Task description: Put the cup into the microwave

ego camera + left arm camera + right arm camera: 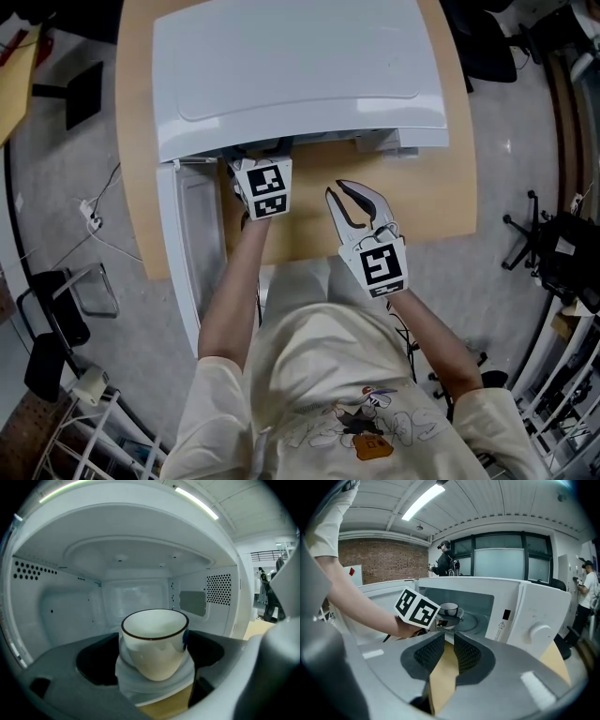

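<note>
A cream cup (154, 644) with a dark rim stands inside the white microwave (291, 66), on its turntable (474, 620). In the right gripper view the cup (449, 608) shows through the open front. My left gripper (261, 155) reaches into the cavity. Its jaws stand wide on either side of the cup, with dark gaps at the cup's flanks. My right gripper (339, 190) hovers over the wooden table (422, 197) in front of the microwave. Its pads (464, 651) are almost together, and nothing sits in the thin slit between them.
The microwave door (183, 234) hangs open past the table's left edge. The control knob (540, 632) is on the right of the front. Cables (94, 216) and chairs (553, 244) stand on the floor around the table. Two people (445, 557) stand far behind.
</note>
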Demonstrator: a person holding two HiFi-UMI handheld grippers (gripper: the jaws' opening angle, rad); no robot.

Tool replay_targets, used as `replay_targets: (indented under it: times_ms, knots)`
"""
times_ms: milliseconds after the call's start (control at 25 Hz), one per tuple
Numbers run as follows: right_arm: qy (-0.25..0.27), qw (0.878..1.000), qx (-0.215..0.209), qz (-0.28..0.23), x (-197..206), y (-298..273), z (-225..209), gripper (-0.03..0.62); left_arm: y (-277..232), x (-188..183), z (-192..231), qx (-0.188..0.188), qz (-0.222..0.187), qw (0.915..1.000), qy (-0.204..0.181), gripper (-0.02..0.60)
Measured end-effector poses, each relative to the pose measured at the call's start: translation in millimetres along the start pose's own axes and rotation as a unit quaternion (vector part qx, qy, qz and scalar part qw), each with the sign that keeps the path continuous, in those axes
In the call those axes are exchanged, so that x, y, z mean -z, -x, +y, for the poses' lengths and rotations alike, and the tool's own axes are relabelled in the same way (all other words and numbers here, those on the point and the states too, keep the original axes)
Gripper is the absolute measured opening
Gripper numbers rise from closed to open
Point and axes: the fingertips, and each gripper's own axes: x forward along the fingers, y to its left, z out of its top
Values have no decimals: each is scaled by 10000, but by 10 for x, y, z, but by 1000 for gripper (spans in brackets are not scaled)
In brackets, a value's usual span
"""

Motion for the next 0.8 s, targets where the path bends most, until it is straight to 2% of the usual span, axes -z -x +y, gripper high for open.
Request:
replay_targets:
  times_ms: [80,200,280,400,560,640,800]
  knots:
    - [-59,10000,42,-31,-19,3,-53,70,53,-8,-9,40,54,10000,55,468]
    - [-177,9998,85,-80,-46,17,-124,66,276,41,-64,79,198,9996,186,461]
    - [-256,9995,118,-113,-57,47,-180,47,533,72,-128,96,311,9992,233,403]
    - [-337,9992,161,-128,-80,120,-244,6,997,58,-259,141,432,9985,313,276]
    - [-503,9987,-8,-40,-70,218,-172,6,1588,-63,-344,-124,354,9989,277,64]
    - [-438,9990,-129,-8,-57,279,-90,5,1775,-93,-408,-155,496,9984,235,-2]
    - [-416,9986,-339,0,-9,355,79,5,1978,-97,-627,132,842,9952,478,0]
